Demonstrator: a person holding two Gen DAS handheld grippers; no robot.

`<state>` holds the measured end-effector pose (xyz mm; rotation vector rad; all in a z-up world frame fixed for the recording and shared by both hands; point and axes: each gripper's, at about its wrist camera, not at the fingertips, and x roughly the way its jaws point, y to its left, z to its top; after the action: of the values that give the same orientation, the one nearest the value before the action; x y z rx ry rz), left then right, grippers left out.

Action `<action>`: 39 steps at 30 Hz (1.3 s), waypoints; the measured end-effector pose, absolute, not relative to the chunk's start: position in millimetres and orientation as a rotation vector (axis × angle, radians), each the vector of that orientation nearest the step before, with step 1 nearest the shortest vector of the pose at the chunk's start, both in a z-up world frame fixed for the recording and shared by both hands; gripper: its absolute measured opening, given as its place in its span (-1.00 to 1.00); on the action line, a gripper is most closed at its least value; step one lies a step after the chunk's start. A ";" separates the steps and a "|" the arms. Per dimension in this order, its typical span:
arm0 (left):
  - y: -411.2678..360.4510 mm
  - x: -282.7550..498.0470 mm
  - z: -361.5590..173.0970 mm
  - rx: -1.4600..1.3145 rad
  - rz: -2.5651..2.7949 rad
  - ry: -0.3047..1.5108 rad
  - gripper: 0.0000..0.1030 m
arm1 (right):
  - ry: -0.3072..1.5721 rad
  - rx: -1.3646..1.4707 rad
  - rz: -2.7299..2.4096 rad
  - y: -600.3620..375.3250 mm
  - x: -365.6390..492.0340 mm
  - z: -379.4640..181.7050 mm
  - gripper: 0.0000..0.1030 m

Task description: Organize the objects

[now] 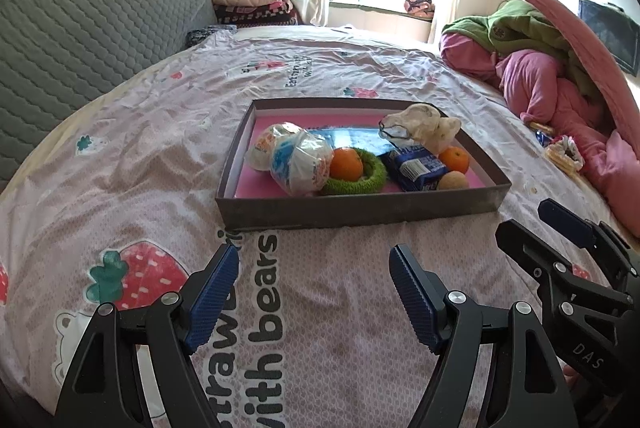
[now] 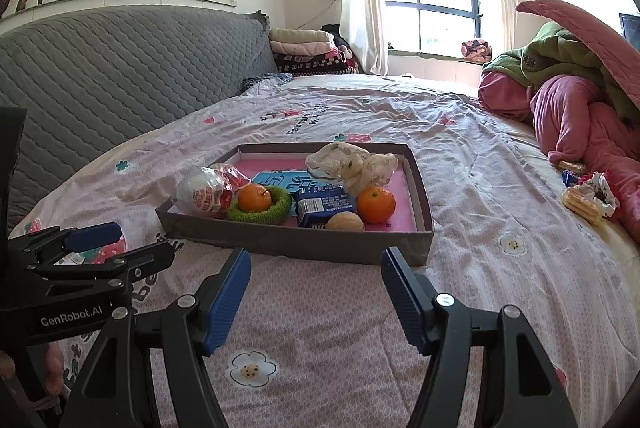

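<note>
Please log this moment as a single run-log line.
left gripper: open, empty, over bedsheet | right gripper: open, empty | shallow box: two oranges, green ring, blue packet, wrapped snacks | biscuits: outside box, right

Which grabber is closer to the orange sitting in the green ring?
Left, though only slightly. The left gripper sits almost straight in front of the orange in the green ring; the right gripper is off to its right, nearer the box's right end.

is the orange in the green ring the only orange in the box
No, a second orange lies outside the green ring, by the box's right wall.
</note>
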<state>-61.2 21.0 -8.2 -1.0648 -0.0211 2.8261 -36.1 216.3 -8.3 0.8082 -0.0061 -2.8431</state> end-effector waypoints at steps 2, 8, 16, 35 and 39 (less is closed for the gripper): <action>21.8 -59.5 -8.8 -1.060 2.827 -0.015 0.53 | -0.004 0.814 -2.842 215.9 -35.2 -9.9 0.30; 24.0 -55.6 -11.5 -1.055 2.825 -0.005 0.53 | 0.008 0.840 -2.839 213.7 -33.5 -15.9 0.30; 21.1 -55.3 -23.3 -1.109 2.836 -0.020 0.53 | 0.009 0.882 -2.835 212.6 -33.1 -23.9 0.30; 21.7 -56.1 -39.3 -1.157 2.831 -0.013 0.53 | 0.014 0.939 -2.827 211.0 -35.4 -35.6 0.30; 20.9 -57.1 -41.8 -1.170 2.830 -0.017 0.53 | 0.013 0.940 -2.825 210.6 -36.8 -36.4 0.30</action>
<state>-57.1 20.9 -41.8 -1.1698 -0.0170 2.8303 -36.8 210.6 -36.4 0.9403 0.0135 -2.8249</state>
